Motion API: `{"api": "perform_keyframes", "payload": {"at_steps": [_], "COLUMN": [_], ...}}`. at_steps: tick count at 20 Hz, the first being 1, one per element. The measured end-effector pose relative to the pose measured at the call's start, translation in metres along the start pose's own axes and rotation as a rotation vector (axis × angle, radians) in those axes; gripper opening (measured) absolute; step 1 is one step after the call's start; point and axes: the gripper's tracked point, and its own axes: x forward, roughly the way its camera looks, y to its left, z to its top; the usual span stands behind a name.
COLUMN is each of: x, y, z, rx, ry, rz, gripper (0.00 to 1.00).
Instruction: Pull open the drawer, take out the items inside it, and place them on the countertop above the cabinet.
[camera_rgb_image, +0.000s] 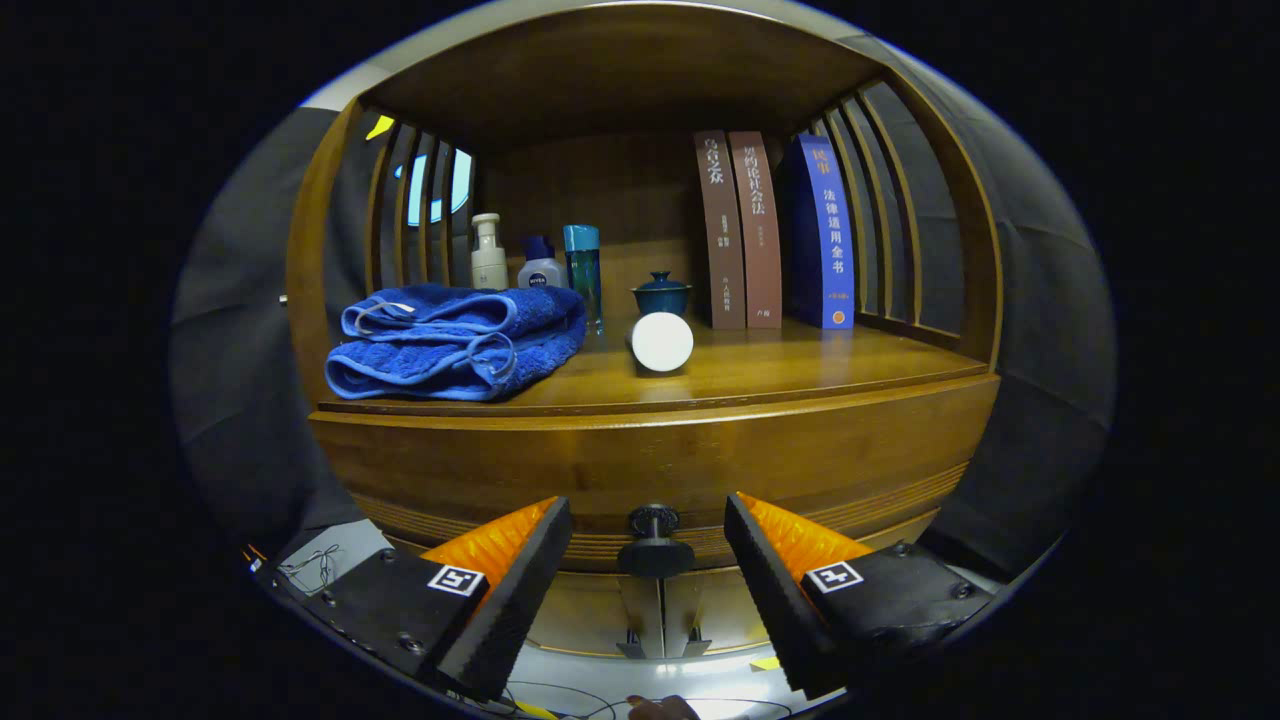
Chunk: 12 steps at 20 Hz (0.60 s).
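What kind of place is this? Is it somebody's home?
Probably a pretend home corner in a test booth: a wooden cabinet holding a folded blue towel, books and bottles. The open gripper faces its drawer knob.

the cabinet (650, 455) looks like varnished wood, smooth and softly glossy, with fine grooves low on the drawer front (800, 520). the drawer knob (654, 545), at 12 o'clock from the spread-apart gripper (648, 590), looks dark and matt. the gripper's fingers (515, 590) carry ribbed, rough-looking pads. at 10 o'clock the folded towel (455, 340) is thick, nubbly terry cloth. the white cylinder (661, 341) looks smooth and matt. the books (770, 230) have smooth covers; the small lidded cup (661, 292) looks glazed and shiny.
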Motion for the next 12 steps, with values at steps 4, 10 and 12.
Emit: {"api": "perform_keyframes", "payload": {"at_steps": [4, 10, 12], "x": [-0.037, -0.098, -0.121], "y": [0.005, 0.010, 0.013], "z": [0.014, 0.074, 0.103], "rx": [-0.019, -0.030, -0.024], "ry": [-0.015, -0.119, -0.185], "rz": [-0.002, -0.002, 0.014], "gripper": [1.00, 1.00, 1.00]}}
